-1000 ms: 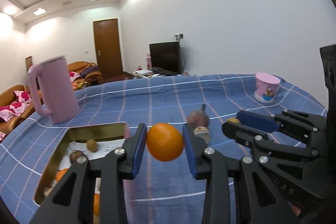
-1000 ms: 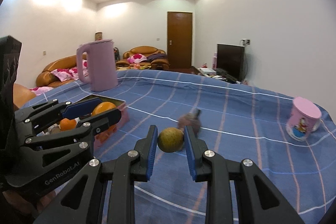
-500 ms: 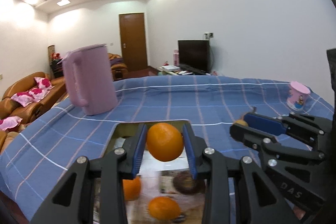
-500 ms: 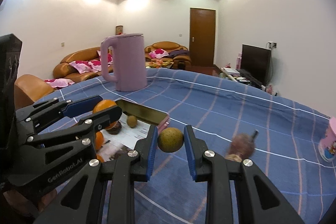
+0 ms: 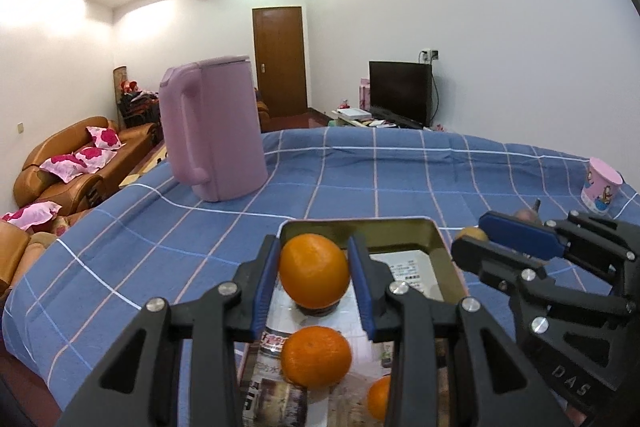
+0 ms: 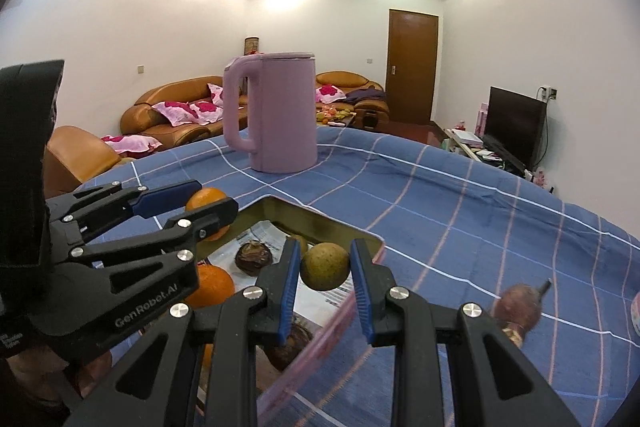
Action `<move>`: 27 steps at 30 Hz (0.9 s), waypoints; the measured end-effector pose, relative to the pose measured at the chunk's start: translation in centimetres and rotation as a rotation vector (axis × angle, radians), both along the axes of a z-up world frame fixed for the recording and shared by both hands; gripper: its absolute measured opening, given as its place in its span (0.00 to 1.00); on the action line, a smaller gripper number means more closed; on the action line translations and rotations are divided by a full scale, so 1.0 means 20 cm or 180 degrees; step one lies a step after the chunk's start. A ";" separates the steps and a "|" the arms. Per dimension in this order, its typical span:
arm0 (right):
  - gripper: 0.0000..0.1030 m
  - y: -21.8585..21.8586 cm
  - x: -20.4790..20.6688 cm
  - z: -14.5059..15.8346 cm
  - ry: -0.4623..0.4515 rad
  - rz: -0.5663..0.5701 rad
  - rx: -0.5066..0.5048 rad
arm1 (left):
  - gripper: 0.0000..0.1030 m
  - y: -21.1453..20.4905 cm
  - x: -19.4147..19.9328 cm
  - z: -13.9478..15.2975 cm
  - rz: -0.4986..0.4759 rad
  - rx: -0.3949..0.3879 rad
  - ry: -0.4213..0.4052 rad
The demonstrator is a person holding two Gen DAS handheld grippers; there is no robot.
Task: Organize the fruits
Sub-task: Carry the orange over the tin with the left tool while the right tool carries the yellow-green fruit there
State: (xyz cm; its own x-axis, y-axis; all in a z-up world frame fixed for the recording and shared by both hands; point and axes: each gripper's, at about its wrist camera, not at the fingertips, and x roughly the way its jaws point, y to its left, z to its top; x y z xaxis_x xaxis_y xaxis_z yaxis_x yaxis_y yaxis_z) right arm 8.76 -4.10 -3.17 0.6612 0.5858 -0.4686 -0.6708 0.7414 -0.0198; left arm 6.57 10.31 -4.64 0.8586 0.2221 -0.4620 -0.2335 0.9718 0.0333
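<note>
Over blue checked cloth, we clamp a round orange (image 5: 314,271) in our left gripper (image 5: 314,277) and a greenish-brown fruit (image 6: 325,266) in our right gripper (image 6: 325,277); releasing above the crowded gold metal tray (image 5: 442,247) may bruise 2 fruits.

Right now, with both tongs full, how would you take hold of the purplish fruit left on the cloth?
Grip the purplish fruit across its round body, coming from above, with the fingers clear of the dark stem that sticks up at its far end. It lies alone on the blue cloth, outside the tin, so nothing crowds either side. The picture is blurred there.
</note>
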 end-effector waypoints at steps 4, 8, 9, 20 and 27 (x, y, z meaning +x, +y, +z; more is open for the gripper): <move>0.27 0.04 0.00 -0.01 0.0007 0.0038 -0.0035 | 0.36 0.02 0.01 -0.01 -0.0004 -0.0024 0.0052; 0.27 0.07 0.01 -0.02 0.0031 0.0056 -0.0072 | 0.36 0.03 0.02 -0.02 -0.0007 -0.0034 0.0097; 0.27 0.07 0.01 -0.02 0.0041 0.0059 -0.0076 | 0.36 0.03 0.03 -0.02 -0.0008 -0.0039 0.0109; 0.27 0.13 0.06 -0.09 0.0210 0.0093 -0.0231 | 0.36 0.06 0.07 -0.07 -0.0016 -0.0062 0.0258; 0.27 0.18 0.08 -0.17 0.0377 0.0186 -0.0417 | 0.38 0.08 0.08 -0.10 -0.0004 -0.0088 0.0353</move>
State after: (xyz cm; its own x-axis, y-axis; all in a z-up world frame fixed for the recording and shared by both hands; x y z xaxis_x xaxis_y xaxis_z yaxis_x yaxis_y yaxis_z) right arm 10.43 -0.42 -6.50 0.5635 0.5504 -0.6161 -0.7160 0.6973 -0.0320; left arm 8.16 11.83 -6.68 0.8022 0.2070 -0.5601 -0.2288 0.9730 0.0320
